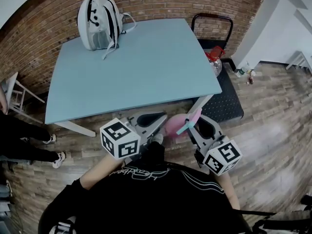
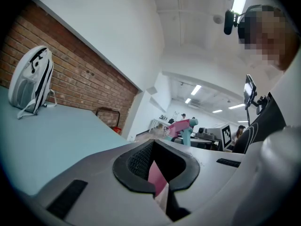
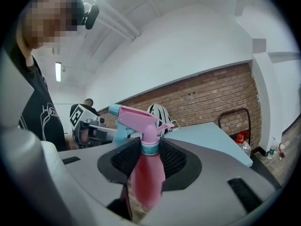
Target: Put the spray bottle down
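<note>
Pink spray bottle pinched at the neck by right gripper, lower centre. Left gripper pressed together, bare, just left.

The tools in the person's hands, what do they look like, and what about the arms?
The left tool and right tool each have a smooth grey body, black ribbed pads lining a notch at the tip, and a white cube printed with black square markers. The forearms are bare below a black top with white lettering.
</note>
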### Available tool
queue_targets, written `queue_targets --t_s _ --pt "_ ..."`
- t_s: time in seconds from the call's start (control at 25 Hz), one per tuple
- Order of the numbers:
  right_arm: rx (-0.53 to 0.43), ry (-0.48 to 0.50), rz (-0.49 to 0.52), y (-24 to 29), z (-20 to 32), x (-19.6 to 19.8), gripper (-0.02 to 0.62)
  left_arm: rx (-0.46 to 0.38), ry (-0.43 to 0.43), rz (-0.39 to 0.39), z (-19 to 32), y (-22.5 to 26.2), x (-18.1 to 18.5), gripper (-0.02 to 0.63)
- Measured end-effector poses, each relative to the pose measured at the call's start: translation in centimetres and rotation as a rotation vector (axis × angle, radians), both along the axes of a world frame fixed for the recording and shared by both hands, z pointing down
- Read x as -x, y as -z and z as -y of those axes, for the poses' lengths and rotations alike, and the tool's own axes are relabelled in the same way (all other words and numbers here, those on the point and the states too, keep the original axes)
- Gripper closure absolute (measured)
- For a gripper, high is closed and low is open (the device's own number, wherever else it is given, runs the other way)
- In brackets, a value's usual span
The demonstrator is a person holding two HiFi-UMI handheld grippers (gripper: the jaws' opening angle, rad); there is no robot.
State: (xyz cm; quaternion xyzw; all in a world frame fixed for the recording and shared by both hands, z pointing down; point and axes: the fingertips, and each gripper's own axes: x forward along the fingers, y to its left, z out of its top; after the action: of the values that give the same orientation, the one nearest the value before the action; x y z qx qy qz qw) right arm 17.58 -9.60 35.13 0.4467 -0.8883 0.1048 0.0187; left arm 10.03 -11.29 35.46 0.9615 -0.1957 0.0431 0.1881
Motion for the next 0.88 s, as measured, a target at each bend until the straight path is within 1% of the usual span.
queue_targets --t_s 0.12,0.28,0.56,0.88 --pt "0.005 -0.009 -0.009 -0.1 2.2 -0.6 0.465 -0.001 -0.008 0.001 2.6 -0.1 -0.4 0.598" --pt "0.030 -0.035 -0.005 -0.9 6.0 -1.5 0.465 0.027 -0.019 0.005 6.6 -1.1 -1.2 0.598" --pt "0.074 -0.052 -0.001 -2.4 11.7 -2.9 0.465 0.067 -0.039 0.015 12.5 -2.6 -2.8 0.598" --pt "0.100 -0.049 -0.003 -3.5 16.5 -2.8 0.465 0.095 -0.039 0.022 16.7 -3.9 -2.6 0.598"
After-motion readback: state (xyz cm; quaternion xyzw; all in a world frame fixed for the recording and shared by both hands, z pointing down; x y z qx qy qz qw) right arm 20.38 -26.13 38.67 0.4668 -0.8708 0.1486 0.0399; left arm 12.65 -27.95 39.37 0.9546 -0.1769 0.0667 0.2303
